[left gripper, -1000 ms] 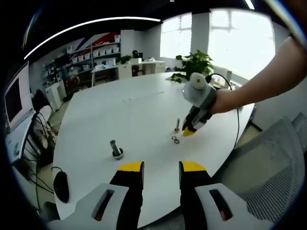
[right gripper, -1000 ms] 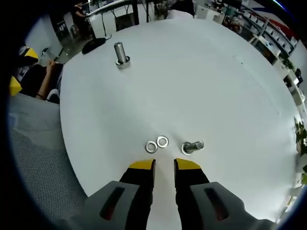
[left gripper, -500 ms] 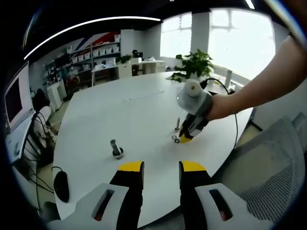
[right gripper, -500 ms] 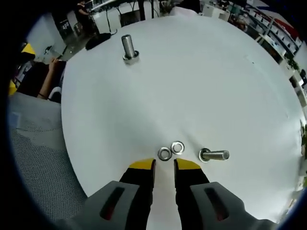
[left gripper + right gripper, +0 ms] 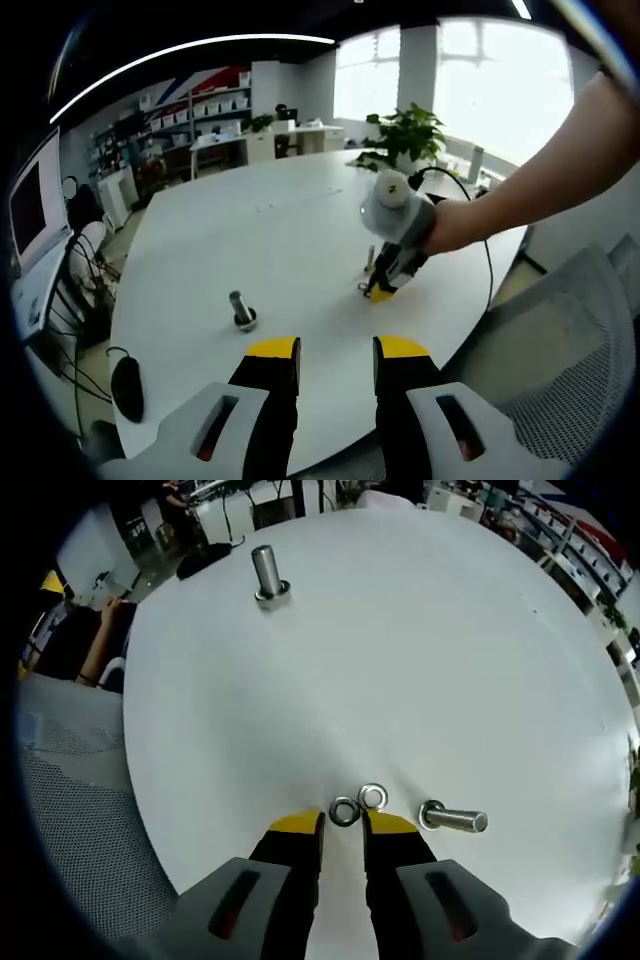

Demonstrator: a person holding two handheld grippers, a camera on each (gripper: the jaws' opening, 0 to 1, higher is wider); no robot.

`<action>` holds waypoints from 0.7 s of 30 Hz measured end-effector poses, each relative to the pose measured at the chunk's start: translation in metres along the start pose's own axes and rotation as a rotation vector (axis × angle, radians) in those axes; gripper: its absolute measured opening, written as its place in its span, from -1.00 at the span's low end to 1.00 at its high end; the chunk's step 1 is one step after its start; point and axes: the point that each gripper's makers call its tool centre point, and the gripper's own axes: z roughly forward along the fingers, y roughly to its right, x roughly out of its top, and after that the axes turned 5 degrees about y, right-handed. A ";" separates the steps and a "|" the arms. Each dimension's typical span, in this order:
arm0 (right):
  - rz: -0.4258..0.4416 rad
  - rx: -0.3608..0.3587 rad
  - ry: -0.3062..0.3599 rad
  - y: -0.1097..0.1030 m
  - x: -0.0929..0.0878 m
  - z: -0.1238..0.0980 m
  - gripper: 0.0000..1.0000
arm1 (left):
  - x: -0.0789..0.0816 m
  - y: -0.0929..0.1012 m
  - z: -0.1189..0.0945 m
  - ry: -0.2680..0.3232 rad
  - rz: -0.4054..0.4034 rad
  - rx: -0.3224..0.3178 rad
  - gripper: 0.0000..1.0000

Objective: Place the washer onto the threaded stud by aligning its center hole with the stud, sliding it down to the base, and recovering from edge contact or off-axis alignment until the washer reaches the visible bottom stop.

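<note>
Jaws of our right gripper point(image 5: 343, 823) stand slightly parted, empty, their yellow tips at the near washer point(image 5: 344, 811), which lies flat on the white bench point(image 5: 420, 660). A second washer point(image 5: 373, 796) touches it on the far side. Just right of the washers a bolt point(image 5: 455, 818) stands upright on its head; a second bolt point(image 5: 267, 575) stands well beyond them, across the bench. So we count two washers and two bolts.

We judge the washer light, rigid, thin and slick: it will skid if pushed, so we should pinch it by its outer rim, edge to edge.

Our left gripper point(image 5: 336, 350) hangs open and empty at the bench's near edge, well back from the washers.
</note>
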 end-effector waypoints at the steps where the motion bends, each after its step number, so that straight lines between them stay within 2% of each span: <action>1: -0.008 0.001 -0.004 0.000 0.000 0.000 -0.65 | 0.000 0.000 0.000 0.000 -0.001 0.000 -0.45; 9: -0.070 0.014 -0.028 -0.002 0.002 0.000 -0.68 | 0.000 -0.001 0.000 0.001 -0.004 0.003 -0.45; 12: -0.112 0.017 -0.049 -0.004 0.002 0.002 -0.69 | 0.000 -0.001 -0.001 0.001 -0.003 0.003 -0.45; 17: -0.109 0.025 -0.077 -0.003 0.002 0.003 -0.70 | 0.000 -0.001 0.000 0.001 -0.002 0.003 -0.45; 21: -0.160 0.009 -0.107 -0.006 0.002 0.004 -0.70 | 0.000 -0.001 -0.001 0.002 -0.002 0.003 -0.45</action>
